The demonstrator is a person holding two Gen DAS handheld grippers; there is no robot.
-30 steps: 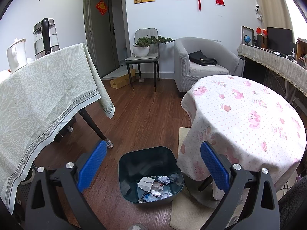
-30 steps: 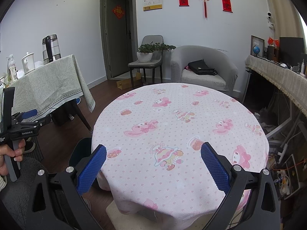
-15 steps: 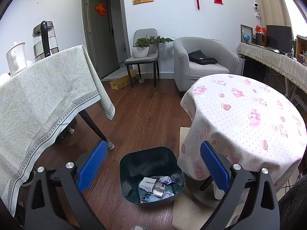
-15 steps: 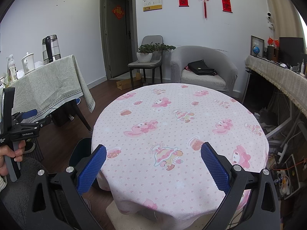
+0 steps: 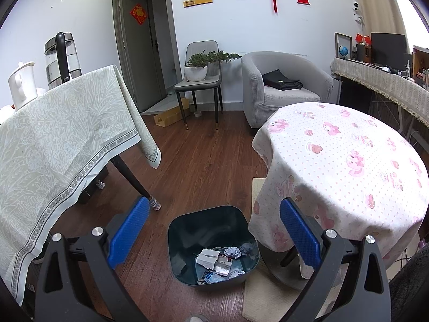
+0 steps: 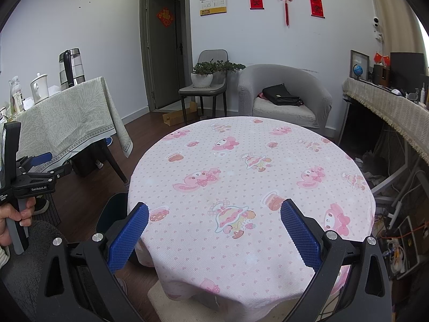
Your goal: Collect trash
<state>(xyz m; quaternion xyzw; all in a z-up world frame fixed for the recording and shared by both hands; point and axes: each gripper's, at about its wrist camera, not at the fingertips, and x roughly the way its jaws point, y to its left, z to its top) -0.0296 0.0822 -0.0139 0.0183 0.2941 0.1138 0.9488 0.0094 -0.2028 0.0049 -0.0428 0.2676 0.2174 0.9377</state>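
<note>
Left tool: both blue-padded fingers stand wide apart with nothing between them; the tool hangs above the wooden floor and looks down on the dark bin. The bin stands on the floor just beside the round desk's hanging pink-patterned cloth, its right edge touching or nearly touching a pale mat. Trash lies in the bottom of the bin toward its right side: a small white box, crumpled paper and several wrappers, heaped together. To the left, a second desk under a green leaf-patterned cloth carries a glass kettle and a white pot at its far edge; one dark leg of it reaches the floor just behind the left finger.

Right tool: its fingers likewise stand wide apart and empty, held over the near edge of the round desk, whose cloth shows only its printed cartoon figures. At the left margin of this view a hand grips the handle of the left tool, well apart from the round desk. A sliver of the dark bin shows beside the desk's cloth on the left.

Background, both views: a grey armchair with a black bag on its seat, a grey chair bearing a potted plant, and a dark door.
</note>
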